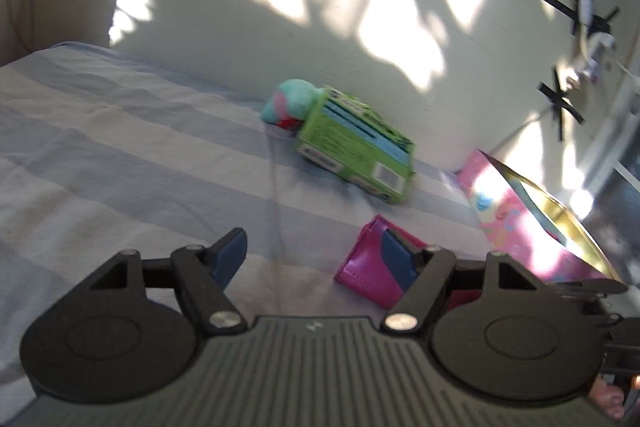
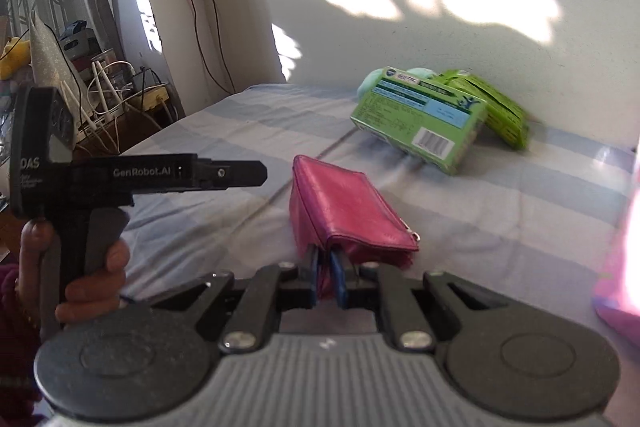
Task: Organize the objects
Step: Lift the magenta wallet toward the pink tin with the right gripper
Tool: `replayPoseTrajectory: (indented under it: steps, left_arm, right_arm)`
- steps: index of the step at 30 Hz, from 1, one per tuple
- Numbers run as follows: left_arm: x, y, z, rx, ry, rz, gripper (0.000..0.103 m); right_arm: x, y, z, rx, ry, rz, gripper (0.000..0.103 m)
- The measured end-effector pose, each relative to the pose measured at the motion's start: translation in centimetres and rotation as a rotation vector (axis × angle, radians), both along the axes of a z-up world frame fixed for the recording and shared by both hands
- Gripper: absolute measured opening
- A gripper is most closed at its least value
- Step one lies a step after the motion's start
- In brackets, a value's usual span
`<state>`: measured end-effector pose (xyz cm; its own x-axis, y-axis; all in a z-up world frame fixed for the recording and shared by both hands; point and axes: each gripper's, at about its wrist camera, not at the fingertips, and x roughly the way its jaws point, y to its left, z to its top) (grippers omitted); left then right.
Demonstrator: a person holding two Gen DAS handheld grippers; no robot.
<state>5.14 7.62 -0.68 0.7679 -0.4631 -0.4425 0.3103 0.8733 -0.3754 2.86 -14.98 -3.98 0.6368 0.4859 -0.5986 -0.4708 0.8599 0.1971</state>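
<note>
Right wrist view showed the right gripper (image 2: 325,277) pinching the pink wallet (image 2: 344,211) to lift it off the bed (image 2: 500,211), maybe, while the left gripper (image 1: 316,259) waited wide apart.

The bed sheet (image 1: 120,147) carries broad stripes of pale blue and off-white. The wallet (image 2: 344,211) is magenta pink. The box (image 2: 420,119) is bright green with a light blue panel and a white barcode patch; a second green box (image 2: 504,107) lies behind it. The plush toy (image 1: 288,101) is teal with pink and a touch of red. The gift bag (image 1: 504,211) is pink with pastel prints and a gold lining. The fingers (image 1: 230,259) are dark blue on black arms. The wall (image 1: 280,7) is cream.
</note>
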Motion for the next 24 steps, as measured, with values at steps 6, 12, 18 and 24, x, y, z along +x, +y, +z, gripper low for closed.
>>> replayPoseTrajectory:
  steps: [6,12,18,24]
  left_arm:
    - [-4.0,-6.4,0.7,0.076,-0.112,-0.383,0.075]
    - [-6.2,-12.7,1.0,0.138,-0.127,-0.607,0.075]
    - [-5.8,-17.9,0.9,0.188,-0.104,-0.685,0.074]
    - [-5.6,-22.3,-0.4,0.305,-0.080,-0.739,0.069]
  right_arm:
    - [-9.3,-8.1,0.2,-0.017,-0.001,-0.168,0.009]
    - [-14.3,-15.2,0.6,-0.022,-0.026,-0.454,0.014]
    - [-15.3,-16.8,0.0,0.009,-0.065,-0.444,0.016]
    - [-14.6,-18.2,-1.2,0.069,-0.071,-0.428,0.019]
